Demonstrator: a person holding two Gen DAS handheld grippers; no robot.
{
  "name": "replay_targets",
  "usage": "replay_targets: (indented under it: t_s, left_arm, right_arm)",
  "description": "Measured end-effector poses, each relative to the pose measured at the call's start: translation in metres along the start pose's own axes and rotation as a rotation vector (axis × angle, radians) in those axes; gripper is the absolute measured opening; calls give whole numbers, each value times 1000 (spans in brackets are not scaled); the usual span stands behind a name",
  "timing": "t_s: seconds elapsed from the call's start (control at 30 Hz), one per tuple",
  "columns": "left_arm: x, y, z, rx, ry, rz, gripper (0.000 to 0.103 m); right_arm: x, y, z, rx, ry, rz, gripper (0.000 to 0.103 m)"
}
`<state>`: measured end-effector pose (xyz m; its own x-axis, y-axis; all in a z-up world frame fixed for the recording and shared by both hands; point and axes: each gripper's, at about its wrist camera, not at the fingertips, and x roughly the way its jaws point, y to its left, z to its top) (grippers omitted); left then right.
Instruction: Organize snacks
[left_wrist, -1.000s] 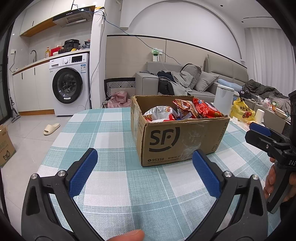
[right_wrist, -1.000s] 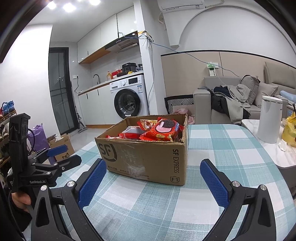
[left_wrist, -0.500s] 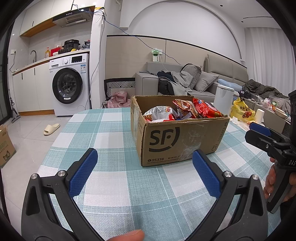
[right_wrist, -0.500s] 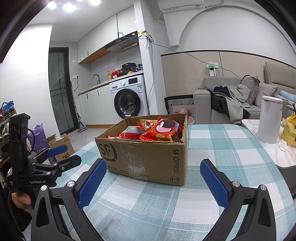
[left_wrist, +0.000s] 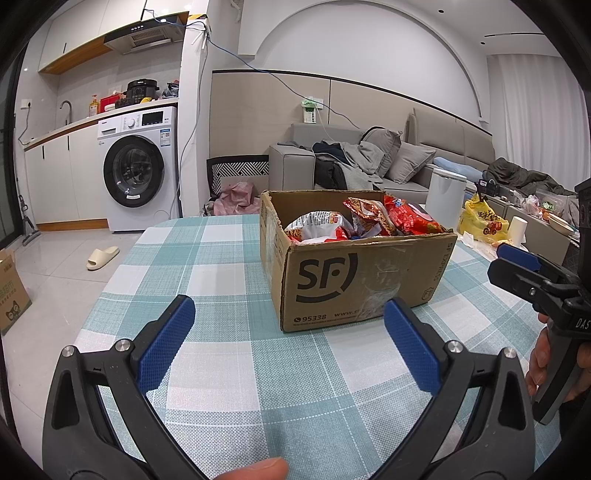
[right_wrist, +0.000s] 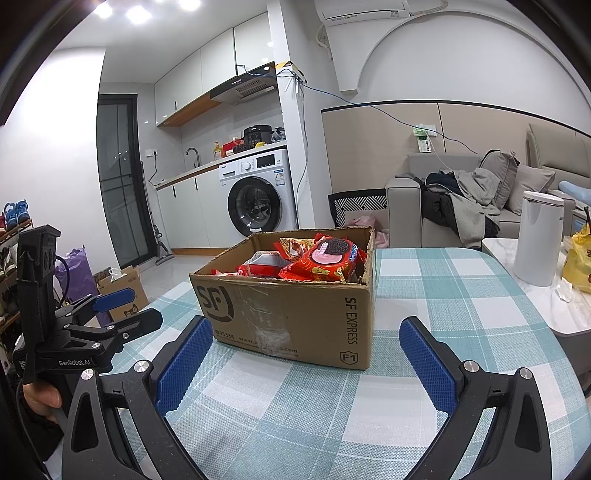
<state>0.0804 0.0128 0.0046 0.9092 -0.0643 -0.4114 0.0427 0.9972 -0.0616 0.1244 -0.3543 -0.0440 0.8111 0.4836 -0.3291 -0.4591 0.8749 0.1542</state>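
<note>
We see a teal-and-white checked cloth (left_wrist: 229, 254), a brown box (left_wrist: 354, 280) with black lettering, red packets (right_wrist: 321, 262), blue pads (right_wrist: 428, 365) and a yellow bag (left_wrist: 480, 221).

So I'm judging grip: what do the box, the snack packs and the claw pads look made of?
Box: brown corrugated cardboard, matte, with clear glossy tape. Snack packs: thin, shiny, crinkled plastic film, probably. Left claw and right claw pads: blue, finely textured, likely rubber.

Snack packets (right_wrist: 321, 260) sit half-hidden inside the cardboard box (right_wrist: 295, 314) — lower ones unreadable.
</note>
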Motion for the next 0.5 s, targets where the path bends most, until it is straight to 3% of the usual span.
replay_targets:
  t_s: [0.5]
  left_arm:
    - [2, -3, -3, 6, -5, -8, 102]
  right_arm:
    - [0, 0, 0, -2, 1, 0, 103]
